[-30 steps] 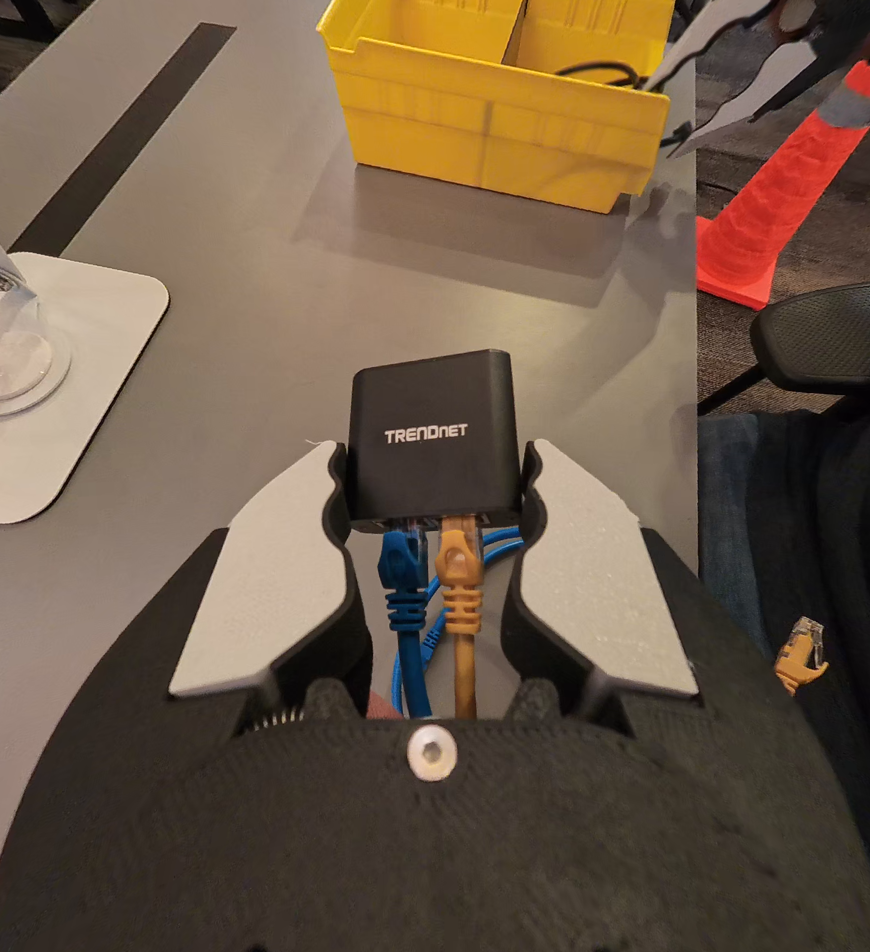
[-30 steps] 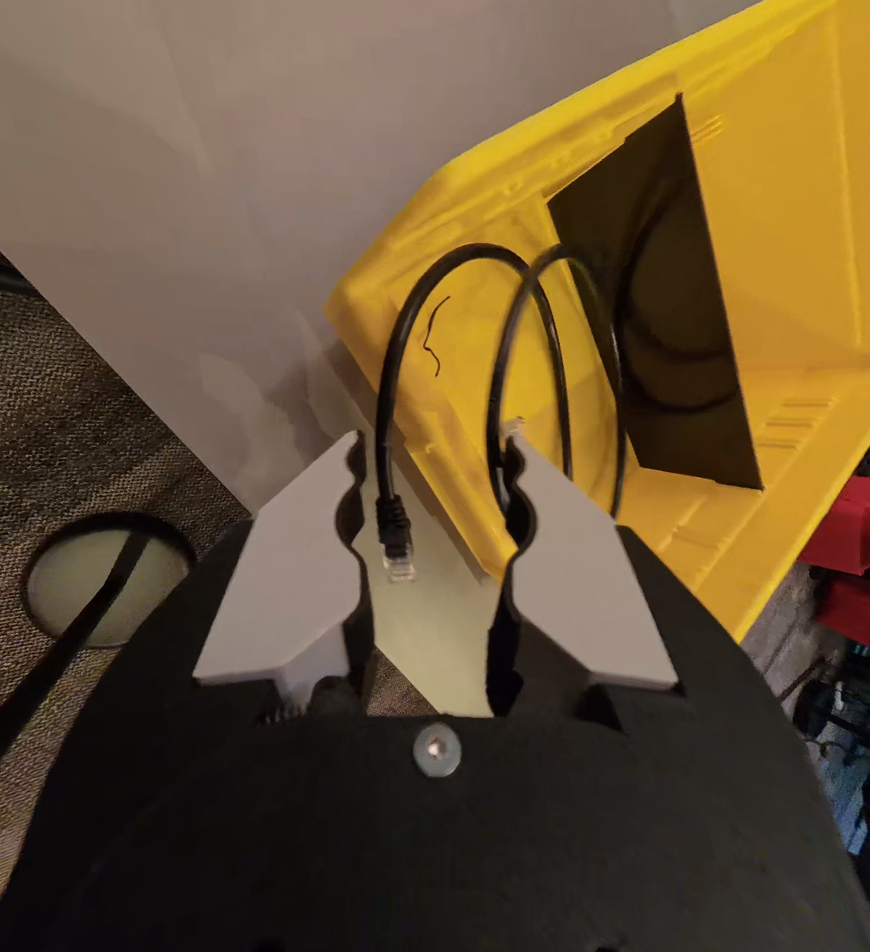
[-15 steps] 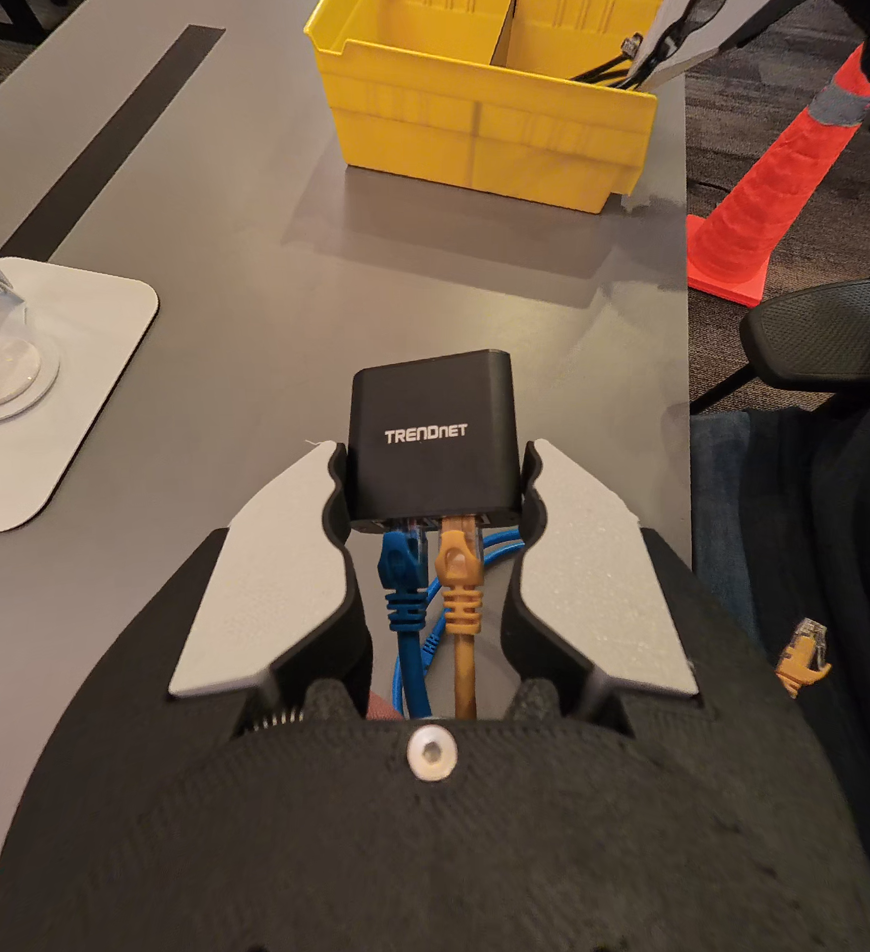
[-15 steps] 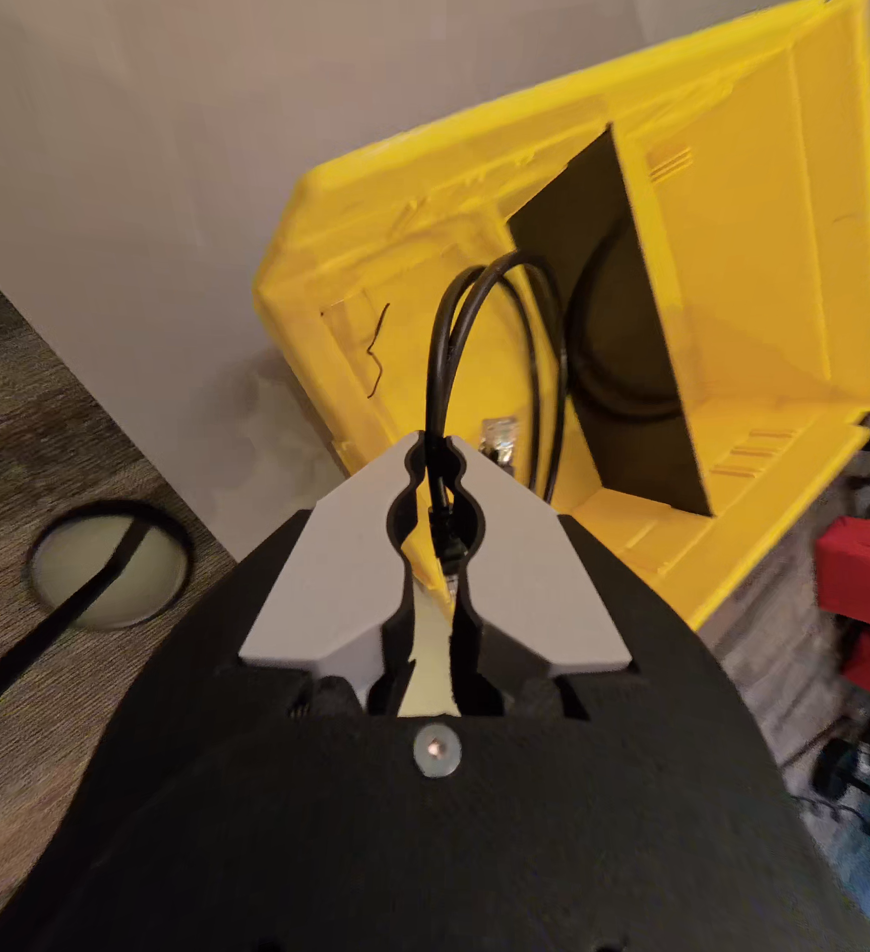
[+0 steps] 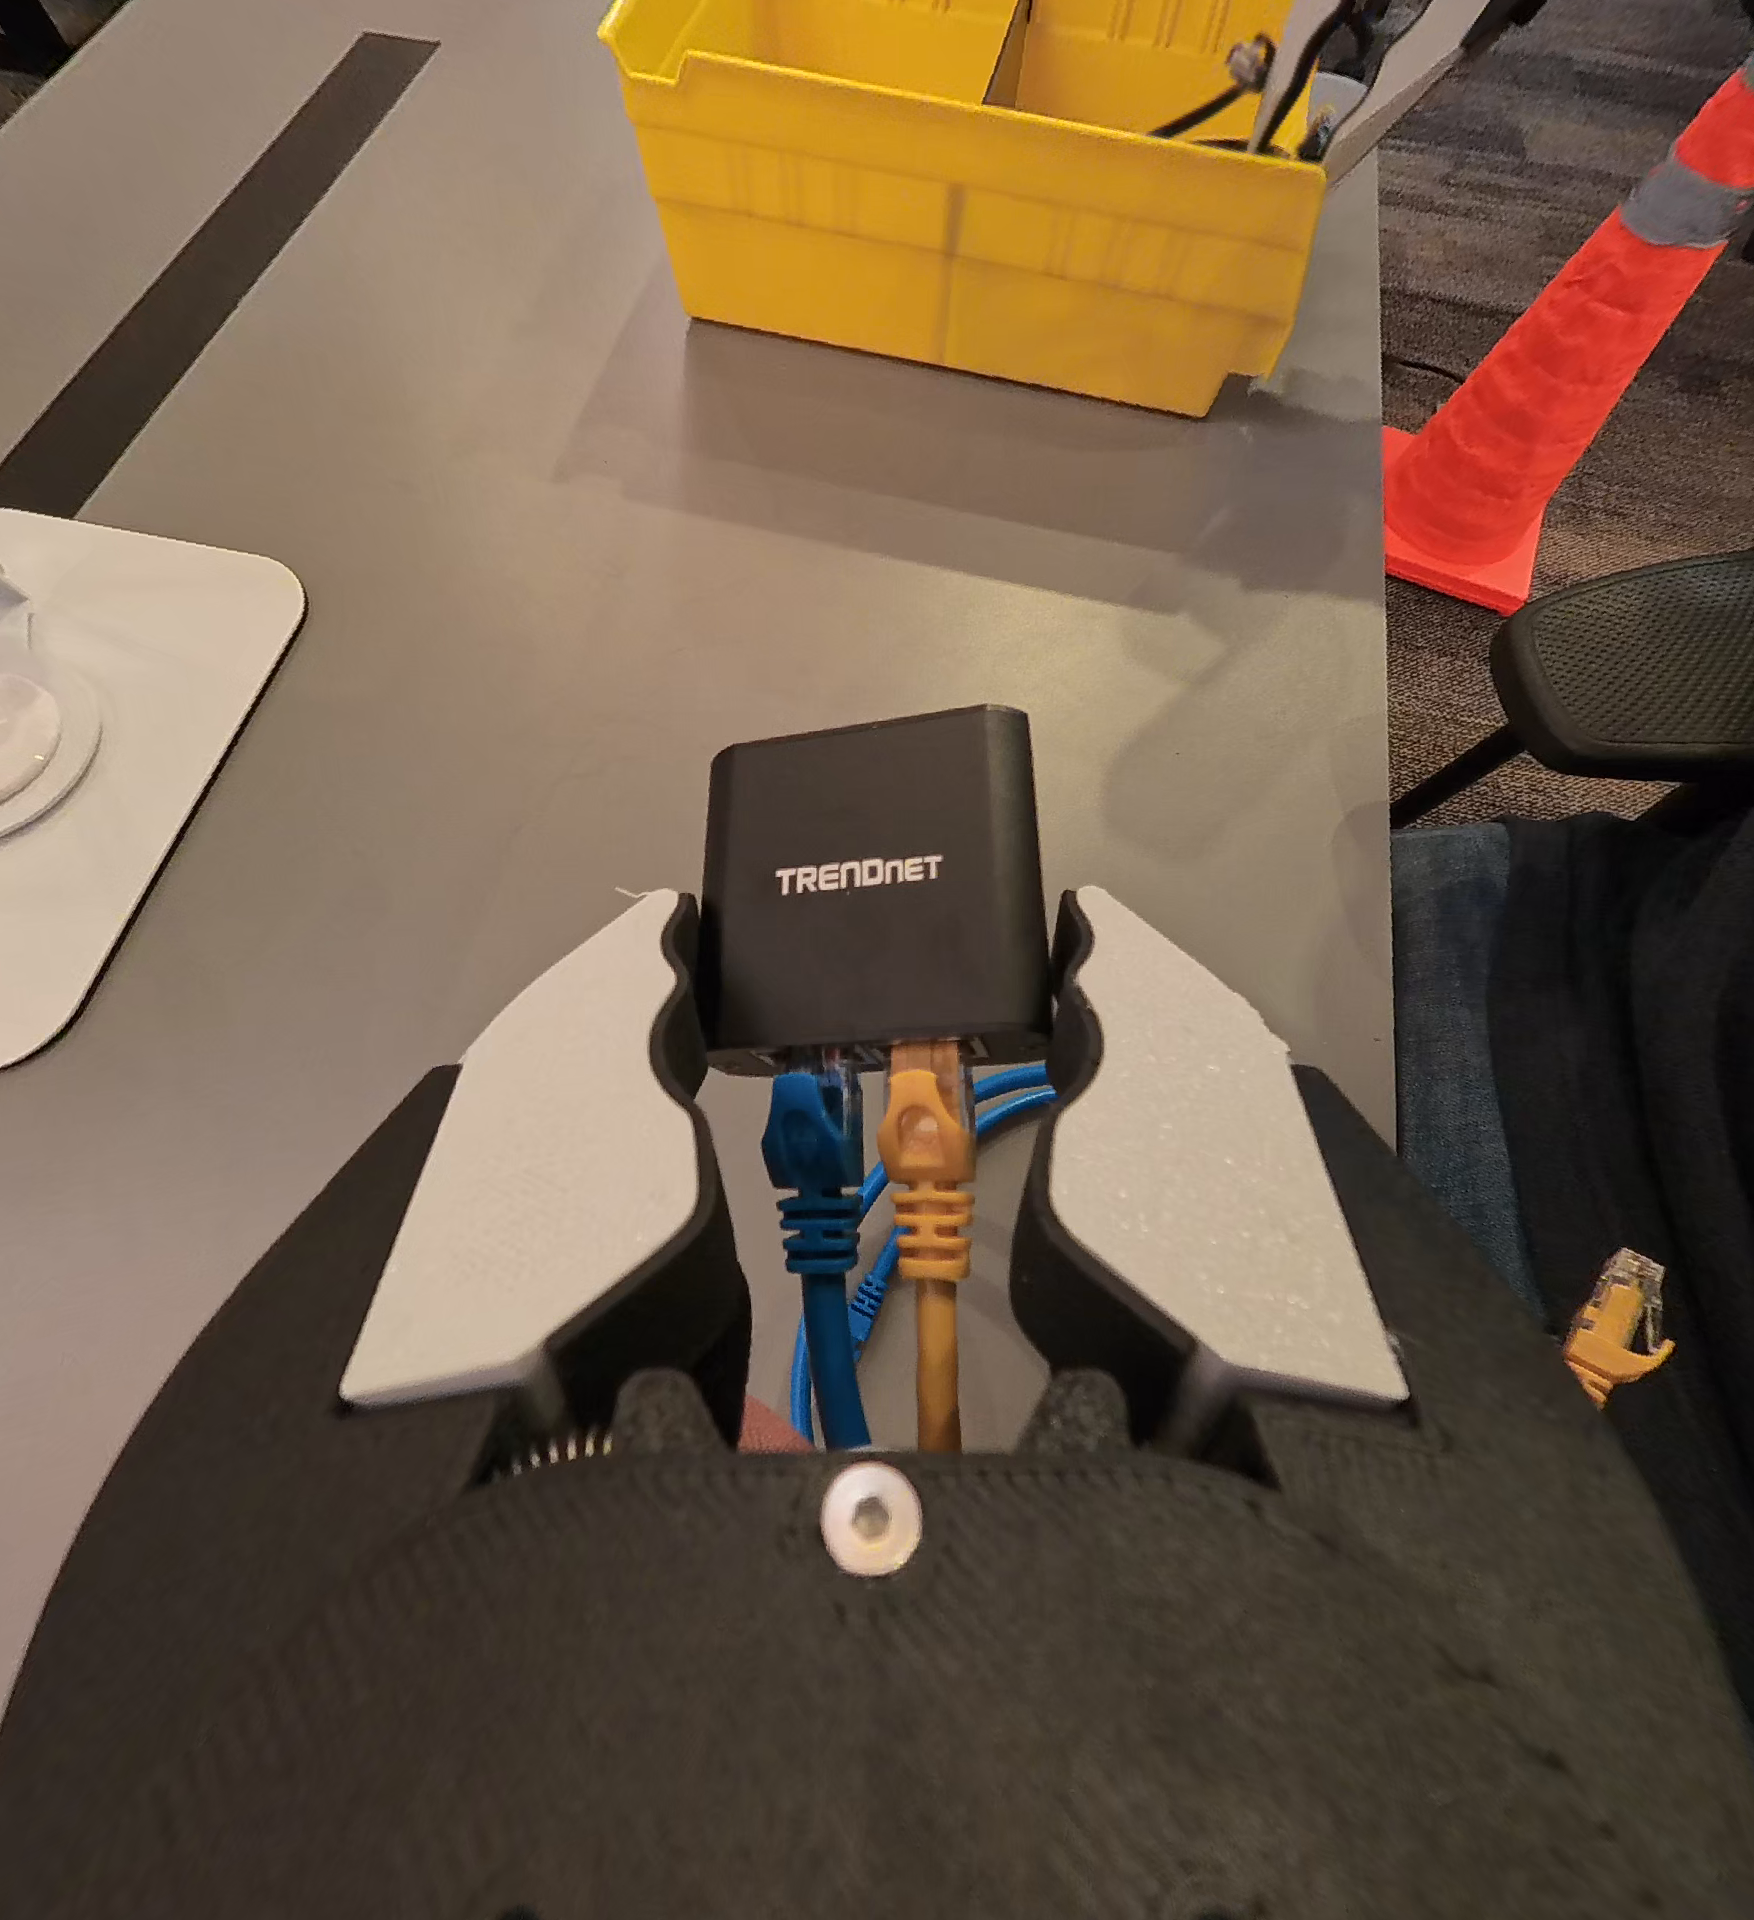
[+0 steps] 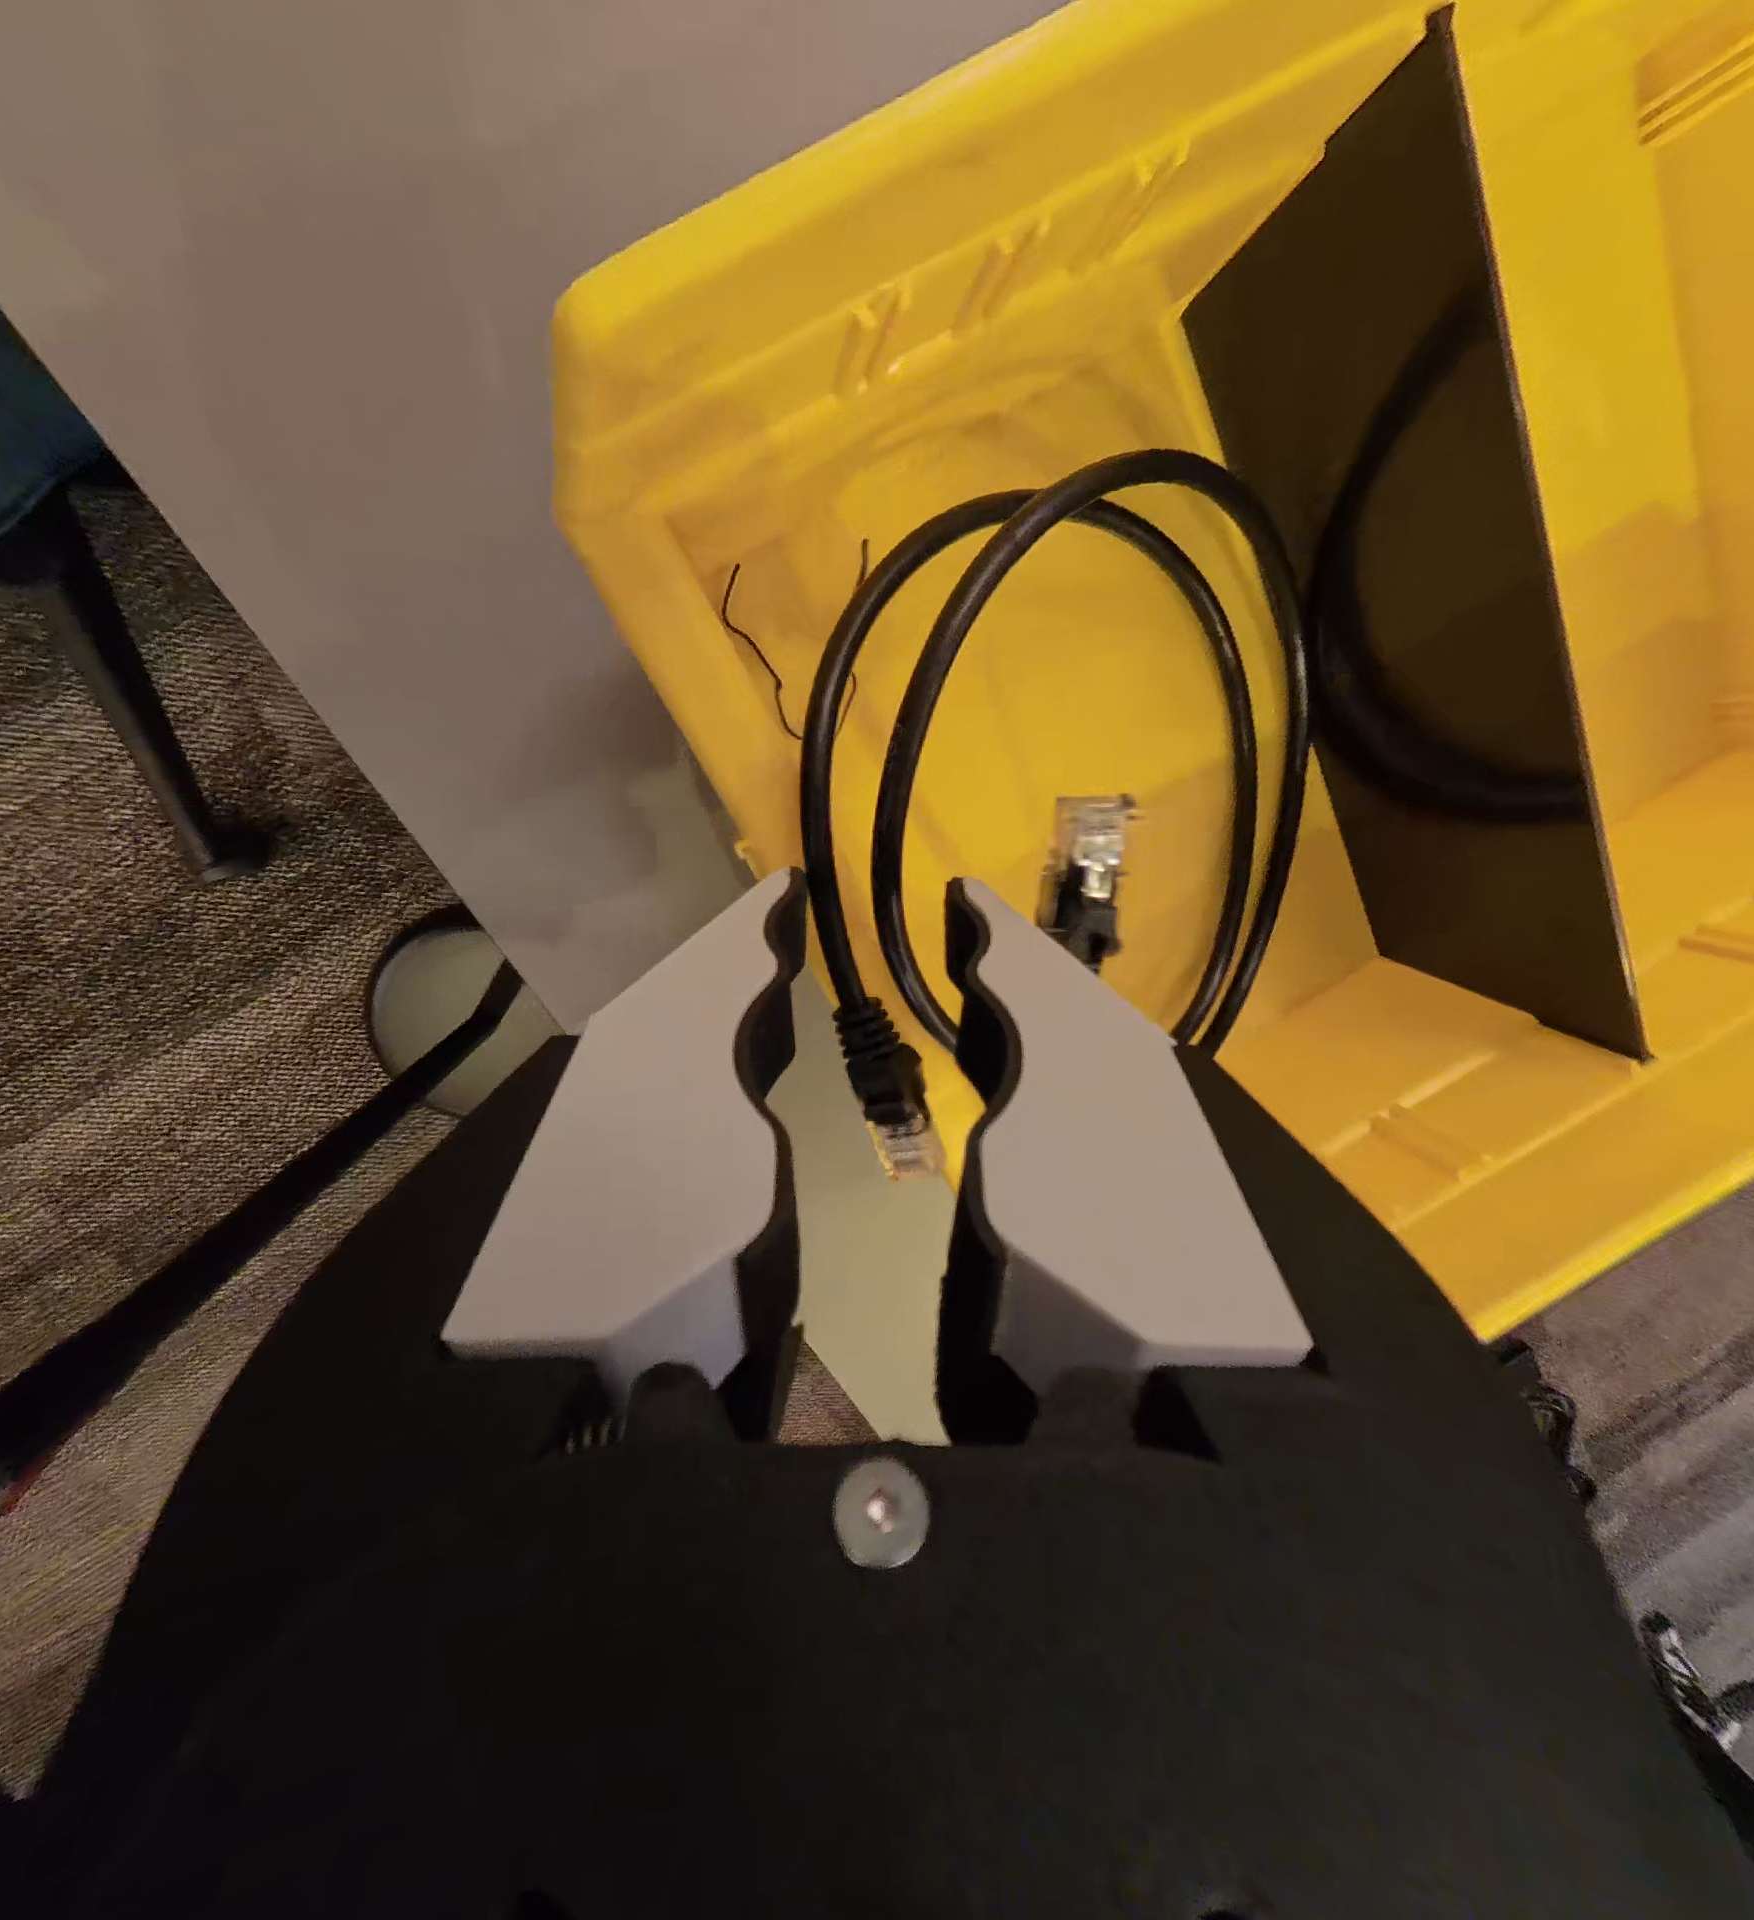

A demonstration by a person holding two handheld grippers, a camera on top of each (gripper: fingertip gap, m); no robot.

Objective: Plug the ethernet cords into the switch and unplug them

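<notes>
**Switch held steady while a black cord waits in the open right claw**

The left claw (image 5: 874, 971) is clamped on the sides of the small black plastic network switch (image 5: 871, 883), holding it just over the grey counter (image 5: 499, 582) with its port face turned back toward the camera. That grip likely serves to brace the box so a plug can be pushed in or pulled out without it sliding. Two cords are already seated side by side in the ports: a blue ethernet cord (image 5: 811, 1164) on the left and an orange ethernet cord (image 5: 925, 1164) on the right, both trailing back between the fingers. The loose far end of an orange cord (image 5: 1616, 1325) dangles off to the right, beyond the counter edge.

The right claw (image 6: 878, 935) stands open above the near corner of the yellow plastic bin (image 6: 1060, 343), which sits at the far end of the counter. A looped black ethernet cord (image 6: 1049, 520) rises out of the bin, and its clear-tipped plug (image 6: 894, 1101) hangs between the spread fingers, not pinched; whether it brushes one of them I cannot tell. The cord's other plug (image 6: 1086, 862) lies inside the bin. Judging by this, the black cord is next in line for plugging, and the claw needs to close on its plug first.
</notes>
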